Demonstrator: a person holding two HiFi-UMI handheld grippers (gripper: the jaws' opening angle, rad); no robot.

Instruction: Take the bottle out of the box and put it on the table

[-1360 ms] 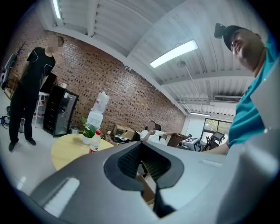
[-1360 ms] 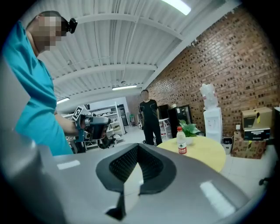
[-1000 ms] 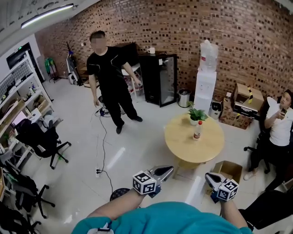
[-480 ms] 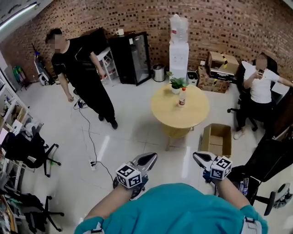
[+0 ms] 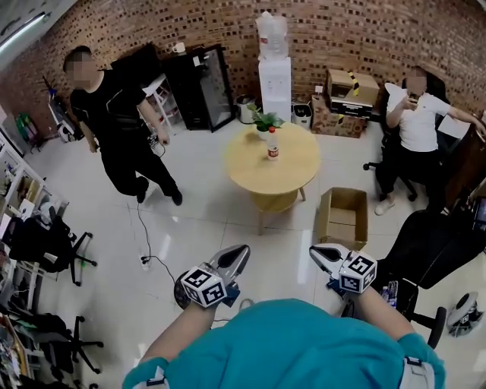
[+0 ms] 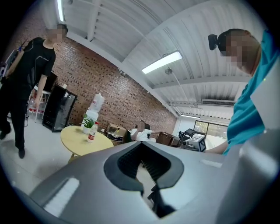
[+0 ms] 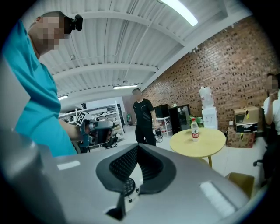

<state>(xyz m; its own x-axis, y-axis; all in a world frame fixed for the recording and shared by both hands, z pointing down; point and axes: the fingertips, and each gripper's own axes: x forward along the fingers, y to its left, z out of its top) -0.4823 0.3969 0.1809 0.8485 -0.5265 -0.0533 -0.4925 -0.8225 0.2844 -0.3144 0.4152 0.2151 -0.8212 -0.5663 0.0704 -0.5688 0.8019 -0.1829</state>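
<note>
head view: table, bottle, box shifted left since earlier; left claw, right claw both closed, empty.

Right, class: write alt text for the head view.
A bottle stands on a round table, with an open cardboard box on the floor beside it. Nearer, the left gripper and right gripper are shut and empty.

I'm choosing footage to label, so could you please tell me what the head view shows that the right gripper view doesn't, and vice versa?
Head view only: the right gripper from outside, the whole open cardboard box, which looks empty, and a power strip on the floor. Right gripper view only: the ceiling lights and its own jaws, shut on nothing. Both: the round table, the bottle standing on it, the person in black and the left gripper.
</note>
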